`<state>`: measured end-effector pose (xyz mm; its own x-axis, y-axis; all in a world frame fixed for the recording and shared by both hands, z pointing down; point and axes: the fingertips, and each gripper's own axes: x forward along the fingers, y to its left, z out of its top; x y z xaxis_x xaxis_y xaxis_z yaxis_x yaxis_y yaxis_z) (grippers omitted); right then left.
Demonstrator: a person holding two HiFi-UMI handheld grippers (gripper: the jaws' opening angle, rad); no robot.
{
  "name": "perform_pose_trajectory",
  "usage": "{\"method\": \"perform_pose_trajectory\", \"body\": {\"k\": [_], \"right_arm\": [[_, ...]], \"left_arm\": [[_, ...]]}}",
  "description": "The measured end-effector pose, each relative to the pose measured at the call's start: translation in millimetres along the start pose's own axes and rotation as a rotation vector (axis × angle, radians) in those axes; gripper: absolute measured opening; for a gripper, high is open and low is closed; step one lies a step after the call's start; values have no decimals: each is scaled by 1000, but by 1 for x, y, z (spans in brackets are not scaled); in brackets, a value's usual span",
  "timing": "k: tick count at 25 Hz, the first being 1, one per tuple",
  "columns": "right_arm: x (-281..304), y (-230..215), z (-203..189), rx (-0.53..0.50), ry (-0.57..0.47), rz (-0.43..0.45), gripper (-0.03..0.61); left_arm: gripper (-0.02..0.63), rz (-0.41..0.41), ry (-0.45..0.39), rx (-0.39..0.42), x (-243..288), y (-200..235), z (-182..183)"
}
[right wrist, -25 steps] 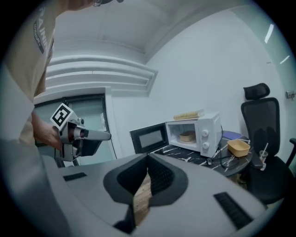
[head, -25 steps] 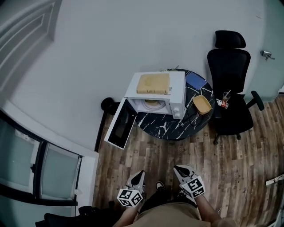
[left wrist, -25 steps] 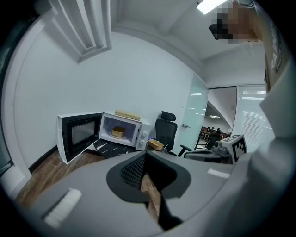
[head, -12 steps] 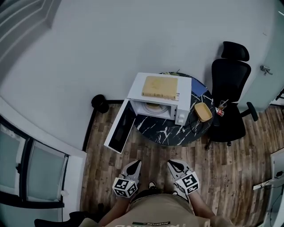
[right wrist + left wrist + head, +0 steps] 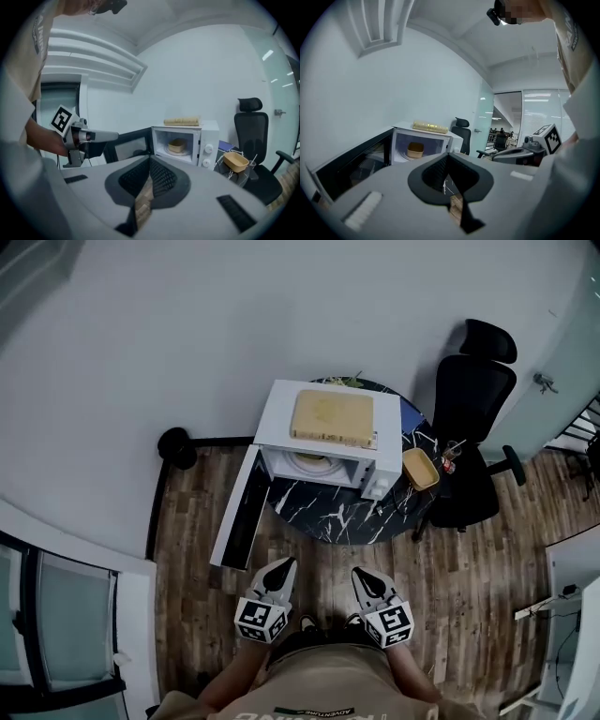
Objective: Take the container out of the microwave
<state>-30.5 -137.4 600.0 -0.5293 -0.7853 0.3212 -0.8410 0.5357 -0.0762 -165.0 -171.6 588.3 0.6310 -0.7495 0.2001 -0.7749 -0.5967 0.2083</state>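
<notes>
**Head view:** white microwave (image 5: pixel 323 427) on a marbled round table (image 5: pixel 342 517), door (image 5: pixel 236 512) swung open to the left. Left gripper (image 5: pixel 284 564) and right gripper (image 5: pixel 360 574) held low, well apart from it.

**Left gripper view:** jaws pressed together on nothing. Tan container (image 5: pixel 415 150) seated inside the microwave cavity.

**Right gripper view:** jaws likewise closed and empty. Similar tan tray (image 5: pixel 236 161) on the table beside the microwave.

**Likely hazards:** taking the wrong tray; clipping the open door on approach; shoving rather than gripping with jaws unopened.

text: none legible | shirt (image 5: pixel 319 712) print: too small to read
</notes>
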Motion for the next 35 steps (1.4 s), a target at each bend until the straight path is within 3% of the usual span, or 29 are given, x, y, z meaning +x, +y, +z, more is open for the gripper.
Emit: {"method": "perform_pose_trajectory", "body": {"k": [3, 8, 14, 24, 31, 35], "right_arm": [[9, -5, -1, -9, 24, -13, 9], [30, -16, -3, 8, 36, 4, 9], [67, -35, 7, -19, -1, 83, 9], [116, -115, 62, -66, -91, 154, 9], [147, -126, 74, -95, -80, 251, 9], [155, -121, 78, -84, -73, 292, 9]], "left_arm": [[8, -18, 5, 31, 9, 4, -5], [8, -18, 30, -2, 27, 8, -19], [8, 22, 54, 65, 57, 21, -4], [8, 79, 95, 168, 141, 33, 34], [8, 108, 154, 219, 178, 39, 28], [8, 106, 189, 291, 189, 47, 23]]}}
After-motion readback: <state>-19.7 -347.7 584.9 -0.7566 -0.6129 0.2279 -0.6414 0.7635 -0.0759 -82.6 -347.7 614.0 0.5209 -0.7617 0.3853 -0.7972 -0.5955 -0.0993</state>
